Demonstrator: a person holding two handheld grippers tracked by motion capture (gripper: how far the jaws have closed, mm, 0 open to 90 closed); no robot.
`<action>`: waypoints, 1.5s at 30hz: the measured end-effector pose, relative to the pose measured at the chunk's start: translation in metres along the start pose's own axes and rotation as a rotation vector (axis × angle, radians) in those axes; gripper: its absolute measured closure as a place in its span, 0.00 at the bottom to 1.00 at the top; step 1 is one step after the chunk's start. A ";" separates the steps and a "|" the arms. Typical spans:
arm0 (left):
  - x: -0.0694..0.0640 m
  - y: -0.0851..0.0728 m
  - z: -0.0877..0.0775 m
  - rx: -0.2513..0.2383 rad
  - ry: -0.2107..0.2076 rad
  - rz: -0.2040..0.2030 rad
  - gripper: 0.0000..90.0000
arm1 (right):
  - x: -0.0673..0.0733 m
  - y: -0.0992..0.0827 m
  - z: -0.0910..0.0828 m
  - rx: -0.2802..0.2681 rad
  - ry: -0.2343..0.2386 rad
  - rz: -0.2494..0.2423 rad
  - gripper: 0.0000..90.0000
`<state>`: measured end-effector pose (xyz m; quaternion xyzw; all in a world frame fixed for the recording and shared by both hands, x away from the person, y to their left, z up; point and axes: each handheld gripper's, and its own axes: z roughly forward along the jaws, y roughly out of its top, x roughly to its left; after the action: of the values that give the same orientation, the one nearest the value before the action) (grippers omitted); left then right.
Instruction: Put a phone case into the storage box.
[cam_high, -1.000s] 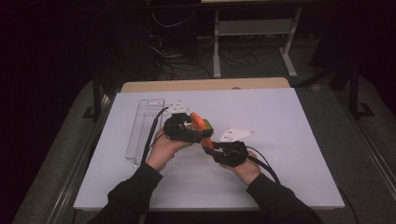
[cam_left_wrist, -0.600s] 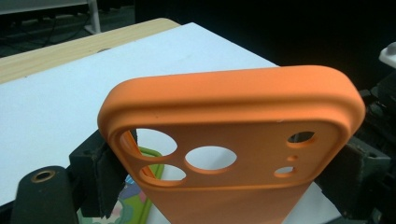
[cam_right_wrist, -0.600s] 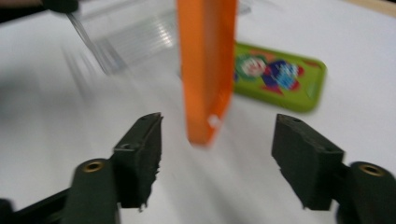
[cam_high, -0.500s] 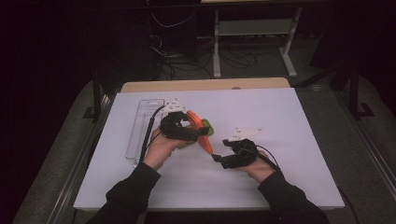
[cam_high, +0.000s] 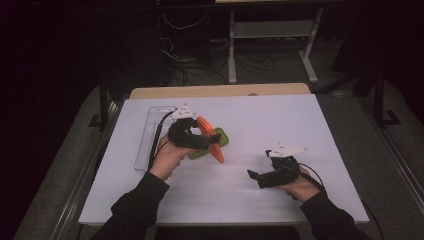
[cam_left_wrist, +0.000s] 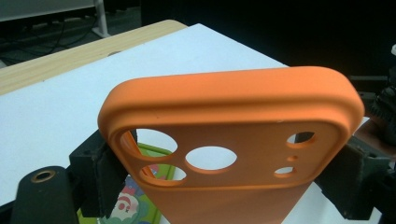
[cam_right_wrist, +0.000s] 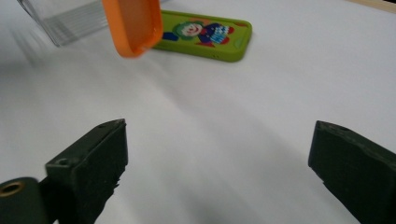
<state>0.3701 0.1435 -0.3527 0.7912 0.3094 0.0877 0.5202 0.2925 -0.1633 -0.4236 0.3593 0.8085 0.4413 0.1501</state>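
High view, placed against the orange case (cam_high: 214, 142). Right gripper (cam_high: 256, 177): nearest, well apart from it, jaws just opened wide, nothing between them. Left gripper (cam_high: 209, 142): clamped across the case, held above the table (cam_high: 300, 130). Green case (cam_high: 220, 136): flat just behind. Clear tray (cam_high: 146, 140): beyond the left gripper.

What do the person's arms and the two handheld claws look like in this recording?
Both forearms wear dark long sleeves, leaving the hands bare. Each claw is black: the left claw and the right claw both carry a pale three-cornered plate on top and trail a black cable. Close up, the fingers are blocky black pads, with a brass-coloured ring near the base.
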 end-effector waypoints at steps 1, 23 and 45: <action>0.000 0.000 0.000 0.003 -0.001 0.001 0.15 | -0.001 -0.005 -0.003 0.016 -0.018 -0.002 0.02; 0.026 0.032 -0.023 -0.021 0.086 0.032 0.15 | -0.005 -0.029 -0.009 0.074 -0.051 -0.017 0.01; 0.108 0.072 -0.065 -0.049 0.429 -0.010 0.15 | -0.004 -0.028 -0.009 0.071 -0.047 -0.005 0.01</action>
<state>0.4544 0.2368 -0.2803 0.7398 0.4147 0.2590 0.4621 0.2777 -0.1814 -0.4416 0.3726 0.8208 0.4033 0.1576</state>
